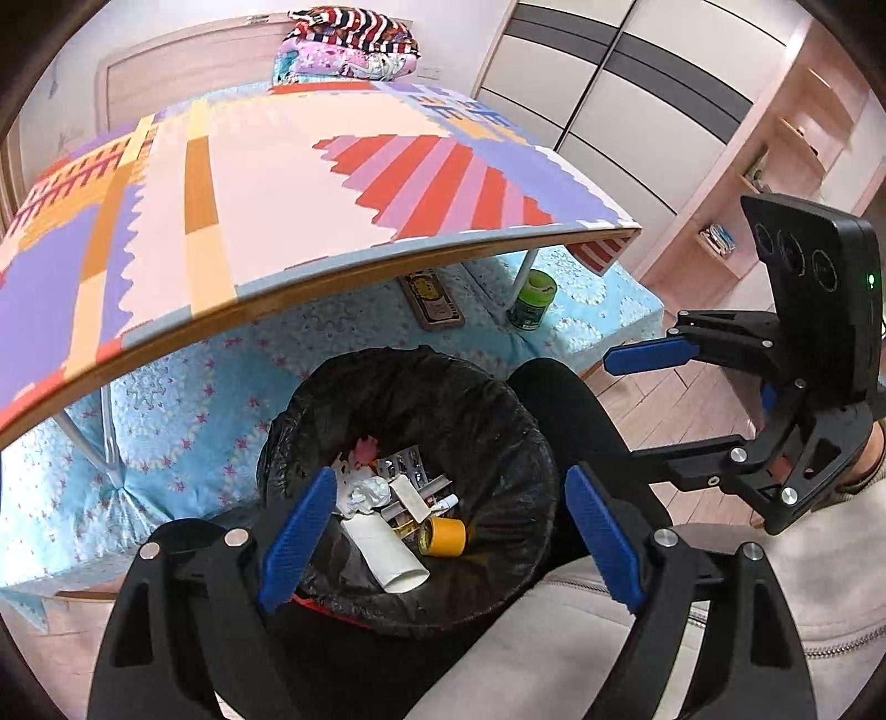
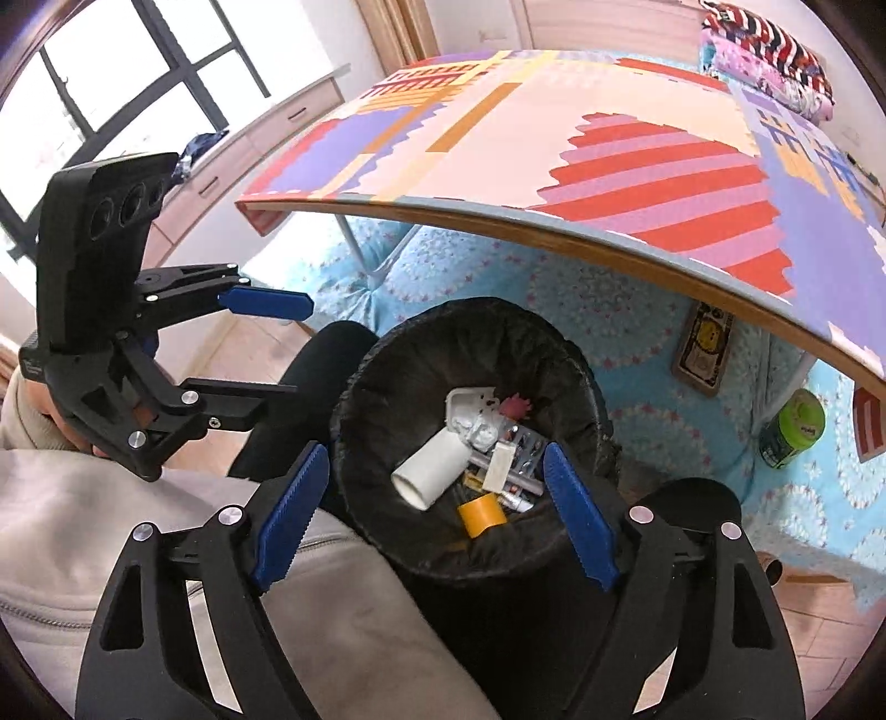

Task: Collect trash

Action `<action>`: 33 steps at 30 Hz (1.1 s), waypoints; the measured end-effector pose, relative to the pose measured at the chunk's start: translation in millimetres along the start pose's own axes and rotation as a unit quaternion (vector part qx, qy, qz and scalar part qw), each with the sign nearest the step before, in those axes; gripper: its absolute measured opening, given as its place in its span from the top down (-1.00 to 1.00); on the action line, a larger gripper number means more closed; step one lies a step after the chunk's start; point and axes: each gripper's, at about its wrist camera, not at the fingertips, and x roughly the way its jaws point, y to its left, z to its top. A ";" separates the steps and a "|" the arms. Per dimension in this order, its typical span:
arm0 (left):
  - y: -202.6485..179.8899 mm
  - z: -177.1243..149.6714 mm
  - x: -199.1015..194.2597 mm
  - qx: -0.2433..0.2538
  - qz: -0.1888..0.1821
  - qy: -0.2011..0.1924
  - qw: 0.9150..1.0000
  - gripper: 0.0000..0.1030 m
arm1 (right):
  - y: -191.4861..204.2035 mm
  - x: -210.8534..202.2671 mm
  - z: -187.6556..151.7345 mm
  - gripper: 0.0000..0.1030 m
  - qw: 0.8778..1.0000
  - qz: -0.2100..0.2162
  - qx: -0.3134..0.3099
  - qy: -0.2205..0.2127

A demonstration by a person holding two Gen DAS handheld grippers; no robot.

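A trash bin lined with a black bag (image 1: 498, 410) (image 2: 554, 354) stands on the floor below both grippers. Inside lie a white tube (image 1: 387, 548) (image 2: 434, 468), a yellow tape roll (image 1: 443, 536) (image 2: 482, 515), crumpled paper (image 1: 368, 492), a blister pack (image 1: 401, 462) and other scraps. My left gripper (image 1: 451, 531) is open and empty above the bin; it also shows in the right wrist view (image 2: 277, 354). My right gripper (image 2: 434, 512) is open and empty above the bin; it also shows in the left wrist view (image 1: 614, 410).
A low folding table with a colourful patterned top (image 1: 332, 183) (image 2: 554, 149) stands beyond the bin on a blue bed cover (image 1: 177, 399). Under it lie a green can (image 1: 532, 299) (image 2: 792, 429) and a flat box (image 1: 434, 302) (image 2: 703, 349). Folded bedding (image 1: 349, 47) lies behind.
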 end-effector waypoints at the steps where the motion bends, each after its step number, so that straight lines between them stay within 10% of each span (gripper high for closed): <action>1: -3.6 -0.1 -3.1 0.002 0.002 0.001 1.000 -0.59 | 2.2 -1.8 -1.4 -0.59 1.000 -0.001 -0.002 0.003; 33: -19.8 -1.7 -25.0 0.010 0.000 -0.018 1.000 -0.59 | 17.1 -14.1 -4.8 -0.59 1.000 0.006 -0.014 0.006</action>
